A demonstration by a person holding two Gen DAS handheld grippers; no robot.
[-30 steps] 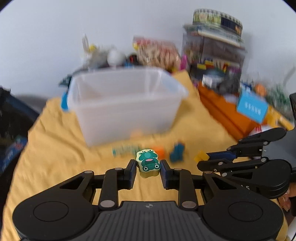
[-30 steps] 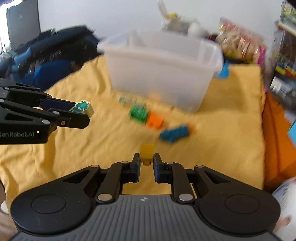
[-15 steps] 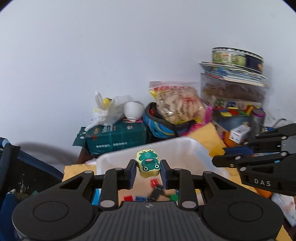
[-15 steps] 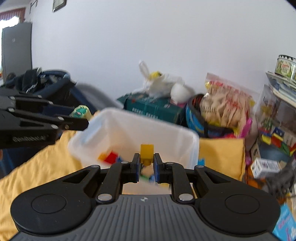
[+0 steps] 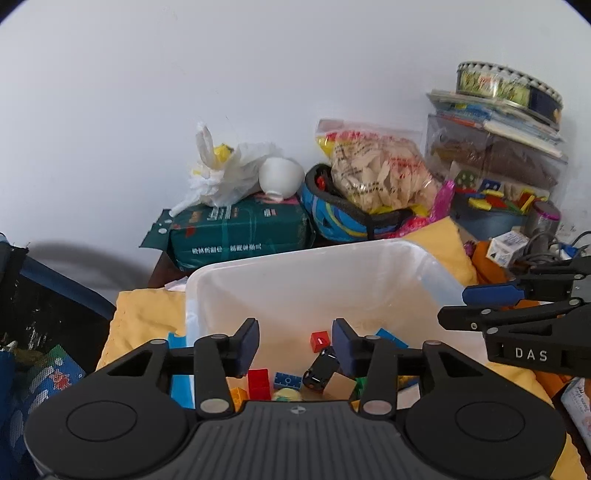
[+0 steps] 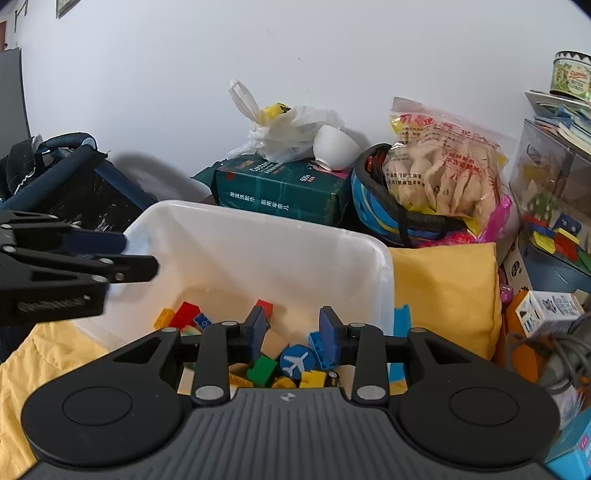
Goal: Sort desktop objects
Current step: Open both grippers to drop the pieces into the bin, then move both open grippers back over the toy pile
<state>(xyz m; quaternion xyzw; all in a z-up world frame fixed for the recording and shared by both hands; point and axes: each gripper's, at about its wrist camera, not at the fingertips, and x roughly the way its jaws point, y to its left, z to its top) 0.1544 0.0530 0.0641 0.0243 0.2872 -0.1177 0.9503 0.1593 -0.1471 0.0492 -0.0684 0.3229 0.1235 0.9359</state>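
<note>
Translucent white plastic bin (image 5: 303,273) on yellow cloth (image 5: 147,317) fills my left view; my left claw (image 5: 294,345) is opening over it with nothing between, above loose blocks, two red (image 5: 258,382). From the right view, my right claw (image 6: 291,332) is opening, empty too, above one round blue airplane disc (image 6: 296,362) and one green block (image 6: 261,370).

A plain white painted wall (image 5: 258,92) runs behind the scene, evenly daylit, with soft grey shadow low at the left. The surface is covered by a wrinkled yellow cloth (image 6: 443,288). A dark flat panel (image 6: 11,92) and a small framed picture (image 6: 68,5) occupy the wall's far left.
</note>
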